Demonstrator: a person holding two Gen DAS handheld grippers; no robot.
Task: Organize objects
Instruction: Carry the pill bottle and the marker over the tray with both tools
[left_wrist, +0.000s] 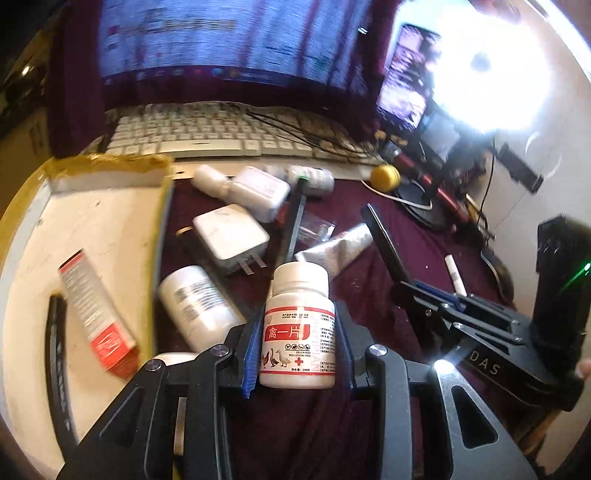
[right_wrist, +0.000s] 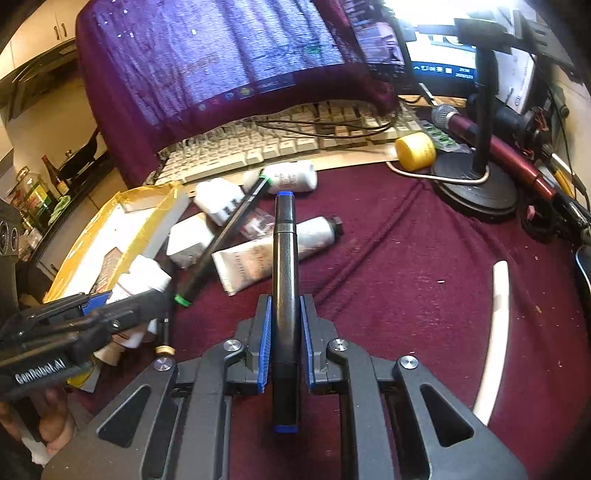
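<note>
Left wrist view takes in my biggest things first: the maroon cloth covering the desk (left_wrist: 388, 236), then the shallow white box edged with yellow tape (left_wrist: 107, 236) at the left, where a red and white carton (left_wrist: 92, 314) already lies. Smaller white chargers, bottles and a crimped silver tube (left_wrist: 336, 247) sit scattered between the box and the pale keyboard (left_wrist: 221, 133). My left tongs (left_wrist: 297, 354) are closed part-way on the white plastic pill bottle with the red label (left_wrist: 299, 325), blue pads pressing its two sides, the bottle upright and lifted just above the cloth beside the box wall. My right tongs (right_wrist: 286, 339) are nearly shut on a black marker with blue ends (right_wrist: 284, 295), held along the fingers over bare cloth. To do this step well, I judge I should carry the bottle level over the taped wall, clear of the lying bottle (left_wrist: 199, 306) beside it, and lower it onto bare box floor before letting go. Much of the box floor is cut off by the frame's edge, the far corner glares white, and the label's small print is unreadable.
</note>
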